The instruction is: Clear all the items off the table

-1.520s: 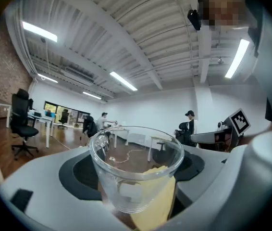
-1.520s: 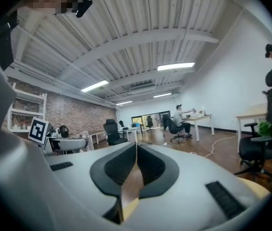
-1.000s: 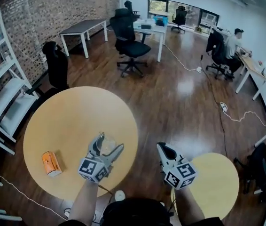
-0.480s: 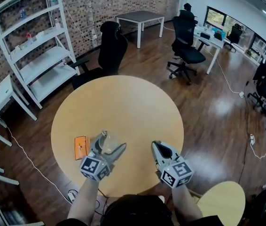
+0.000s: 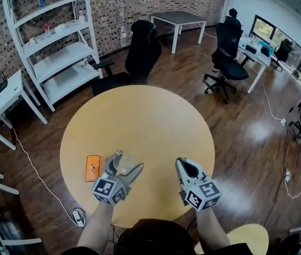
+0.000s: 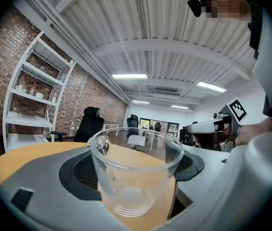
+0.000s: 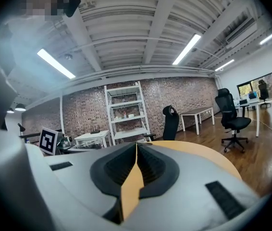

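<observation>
A clear glass cup (image 6: 135, 177) stands upright between the jaws of my left gripper (image 6: 136, 163), which is shut on it. In the head view the left gripper (image 5: 126, 162) holds the cup (image 5: 123, 163) over the near part of the round yellow table (image 5: 140, 116). A flat orange packet (image 5: 93, 167) lies on the table just left of that gripper. My right gripper (image 5: 185, 167) hovers over the table's near right part. Its jaws meet with nothing between them in the right gripper view (image 7: 136, 147).
A white shelf rack (image 5: 55, 41) and a black office chair (image 5: 140, 52) stand beyond the table. A small white side table (image 5: 4, 97) is at the left, with a cable (image 5: 39, 179) on the wooden floor. Part of a second round table (image 5: 241, 240) shows at the bottom right.
The head view has swung left, so the table now sits centred with the shelf rack behind it. Both grippers keep their places; the cup stays in the left one.
</observation>
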Tool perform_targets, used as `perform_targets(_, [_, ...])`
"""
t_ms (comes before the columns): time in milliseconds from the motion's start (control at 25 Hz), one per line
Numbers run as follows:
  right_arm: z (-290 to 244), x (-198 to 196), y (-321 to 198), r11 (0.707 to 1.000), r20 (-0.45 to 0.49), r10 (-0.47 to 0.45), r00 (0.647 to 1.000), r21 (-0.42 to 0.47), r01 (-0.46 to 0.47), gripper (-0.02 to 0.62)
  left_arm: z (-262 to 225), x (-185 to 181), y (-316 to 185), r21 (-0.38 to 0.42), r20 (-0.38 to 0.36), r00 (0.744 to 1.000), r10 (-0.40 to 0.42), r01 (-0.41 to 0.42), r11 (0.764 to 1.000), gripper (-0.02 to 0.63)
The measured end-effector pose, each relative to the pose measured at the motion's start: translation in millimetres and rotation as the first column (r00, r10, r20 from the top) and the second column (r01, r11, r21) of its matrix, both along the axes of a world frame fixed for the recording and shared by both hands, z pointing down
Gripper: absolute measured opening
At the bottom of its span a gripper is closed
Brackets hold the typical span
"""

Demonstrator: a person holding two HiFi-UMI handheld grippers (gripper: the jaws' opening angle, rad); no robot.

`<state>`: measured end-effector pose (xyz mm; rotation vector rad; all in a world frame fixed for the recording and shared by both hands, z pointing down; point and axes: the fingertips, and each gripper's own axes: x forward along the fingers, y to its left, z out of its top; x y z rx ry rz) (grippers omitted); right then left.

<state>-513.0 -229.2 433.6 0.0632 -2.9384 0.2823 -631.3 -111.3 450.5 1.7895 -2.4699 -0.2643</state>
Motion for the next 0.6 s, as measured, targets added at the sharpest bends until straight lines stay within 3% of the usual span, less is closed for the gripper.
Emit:
perform_targets(320, [23,-1,-47,0.996,-0.058,0.024,0.998,-0.080,-0.029,0.012,23,-7,-44,-0.044,-0.038,0.998,-0.053,0.052,0.998,0.416])
perform_targets(600, [69,2,-80,0.991,-0.137,0.040,0.990,-0.122,-0.057,0.012,73,1,-79,-0.133,-0.054,0.998,-0.040,0.032,0.991,0.416])
